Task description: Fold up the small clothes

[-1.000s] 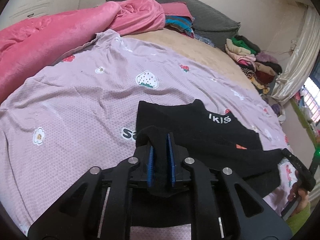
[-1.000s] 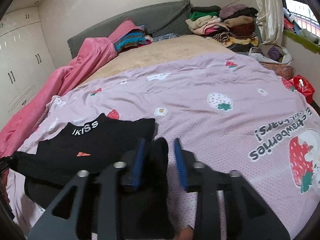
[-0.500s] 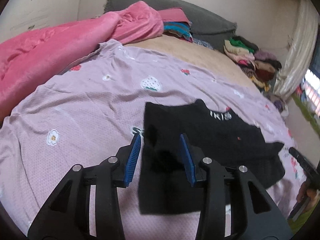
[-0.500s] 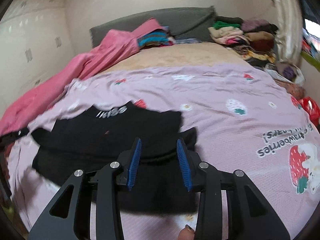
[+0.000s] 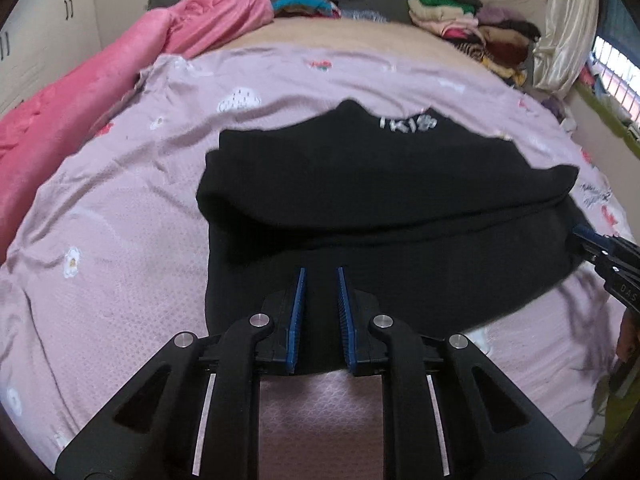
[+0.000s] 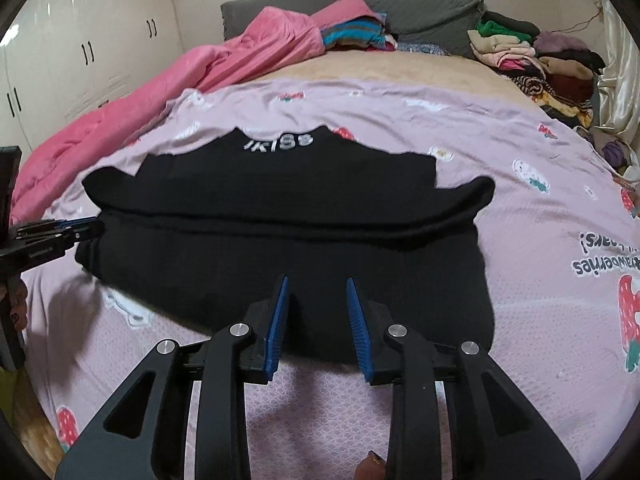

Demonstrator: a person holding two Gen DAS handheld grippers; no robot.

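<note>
A black garment [image 5: 380, 200] with white lettering at its collar lies on the lilac strawberry-print sheet [image 5: 120, 200], its sleeves folded across the body. It also shows in the right wrist view [image 6: 280, 216]. My left gripper [image 5: 319, 276] is open and empty, hovering over the garment's near hem. My right gripper [image 6: 316, 284] is open and empty over the near hem. The right gripper also shows at the right edge of the left wrist view [image 5: 600, 248], and the left gripper shows at the left edge of the right wrist view [image 6: 60, 228].
A pink quilt [image 6: 168, 80] lies bunched along the left side of the bed. Stacks of folded clothes [image 6: 532, 60] sit at the far right corner, more clothes [image 6: 352, 36] by the grey headboard. White wardrobes [image 6: 80, 40] stand at the left.
Both grippers have let go of the black garment and pulled back toward its near hem. The garment now lies flat with its sleeves folded across.
</note>
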